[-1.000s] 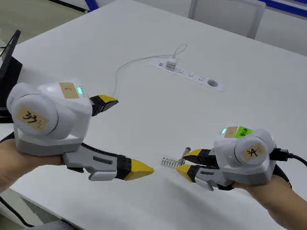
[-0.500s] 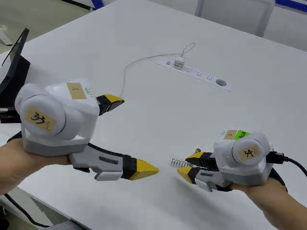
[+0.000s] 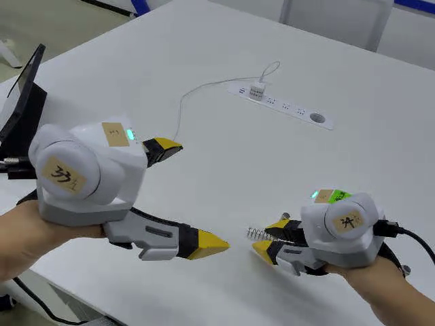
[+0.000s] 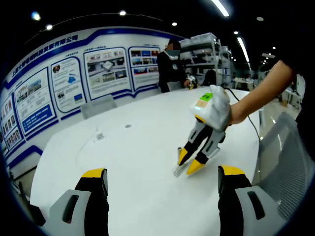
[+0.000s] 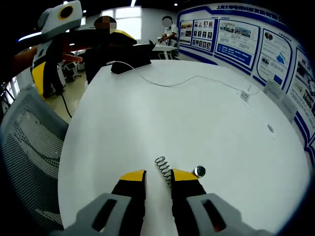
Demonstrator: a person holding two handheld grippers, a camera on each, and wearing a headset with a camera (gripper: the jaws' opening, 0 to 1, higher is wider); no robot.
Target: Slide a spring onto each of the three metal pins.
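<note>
A small coil spring (image 5: 163,168) sticks out forward from between the jaws of my right gripper (image 5: 157,177), which stand a narrow gap apart and hold it just above the white table (image 3: 224,156). A short metal pin (image 5: 199,171) lies beside the outer side of the right-hand jaw. In the head view the spring (image 3: 257,233) points left from the right gripper (image 3: 270,236), with the pin (image 3: 285,217) just behind. My left gripper (image 3: 187,195) hovers to the left, open wide and holding nothing. From the left gripper view, the right gripper (image 4: 192,160) tilts down onto the spring (image 4: 177,171).
A white power strip (image 3: 282,105) with a thin cable (image 3: 204,88) lies at the far middle of the table. A black object (image 3: 20,102) sits at the left edge. A grey chair (image 3: 333,20) stands behind; a mesh chair (image 5: 29,147) is near the front edge.
The head camera has shifted, so everything sits slightly further right and lower. The right gripper, spring and pin keep their places relative to each other. The left gripper stays open.
</note>
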